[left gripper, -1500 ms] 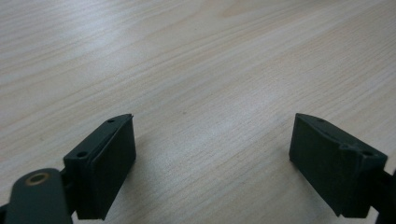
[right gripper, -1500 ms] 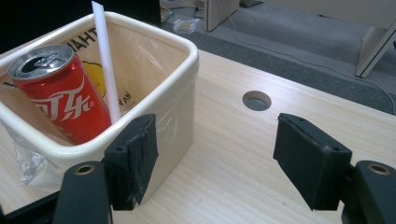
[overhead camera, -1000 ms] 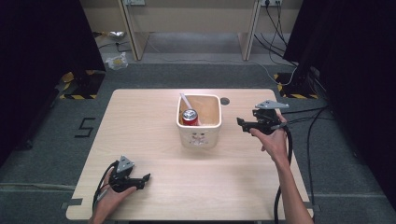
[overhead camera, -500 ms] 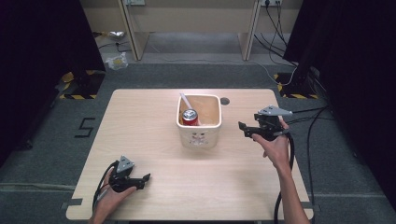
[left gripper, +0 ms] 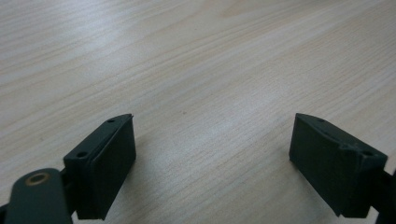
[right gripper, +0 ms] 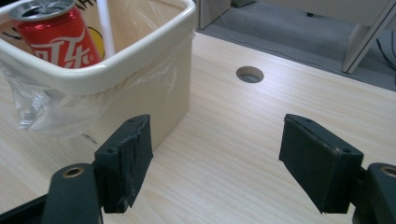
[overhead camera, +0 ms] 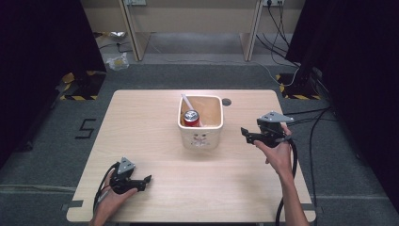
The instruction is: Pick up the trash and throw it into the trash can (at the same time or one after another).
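Standing on the light wooden table [overhead camera: 141, 122] a little beyond its middle is a cream square tub [overhead camera: 201, 136] lined with a clear plastic bag [right gripper: 32, 105], whose loose edge hangs over the rim. Inside it a red soda can [overhead camera: 191, 117] stands upright at the near-left corner, with a white straw-like stick [overhead camera: 187, 101] leaning behind it. A small round hole [overhead camera: 227, 101] in the tabletop sits just to the tub's far right.

The right gripper [overhead camera: 246, 134] is held above the table to the right of the tub, apart from it, pointing toward it; its fingers [right gripper: 126, 161] are spread wide with nothing between them, and the tub's corner shows just past the left finger in the right gripper view.

The left gripper [overhead camera: 143, 181] rests low near the table's front-left corner, well apart from the tub. Its fingers [left gripper: 105, 161] also gape wide over bare wood, gripping nothing.
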A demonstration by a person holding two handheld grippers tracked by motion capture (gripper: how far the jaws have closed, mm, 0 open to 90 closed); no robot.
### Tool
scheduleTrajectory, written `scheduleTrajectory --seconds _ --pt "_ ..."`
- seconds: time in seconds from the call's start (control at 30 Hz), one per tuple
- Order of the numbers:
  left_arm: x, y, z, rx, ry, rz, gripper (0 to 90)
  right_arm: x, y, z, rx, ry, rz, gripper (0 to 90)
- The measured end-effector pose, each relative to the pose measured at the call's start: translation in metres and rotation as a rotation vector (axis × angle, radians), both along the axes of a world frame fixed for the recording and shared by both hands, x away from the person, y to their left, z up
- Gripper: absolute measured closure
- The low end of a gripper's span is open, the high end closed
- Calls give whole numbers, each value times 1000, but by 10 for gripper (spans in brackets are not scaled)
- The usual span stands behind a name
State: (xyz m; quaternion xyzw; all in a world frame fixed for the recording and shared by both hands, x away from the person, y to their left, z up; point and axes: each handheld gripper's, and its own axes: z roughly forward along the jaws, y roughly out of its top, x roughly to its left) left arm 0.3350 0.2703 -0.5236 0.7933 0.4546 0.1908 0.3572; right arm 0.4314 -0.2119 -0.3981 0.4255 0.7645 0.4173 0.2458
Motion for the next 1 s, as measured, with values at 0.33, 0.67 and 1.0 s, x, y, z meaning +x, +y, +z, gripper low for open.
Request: scheduleTrajectory --seconds 0.33,0.67,1.0 --pt "0 0 0 0 0 0 137 -8 1 -7 -3 -2 15 259" --pt "0 0 0 0 0 0 137 -18 3 -18 -17 20 32 253" --pt "0 0 0 0 0 0 137 -26 5 -26 -21 29 35 246"
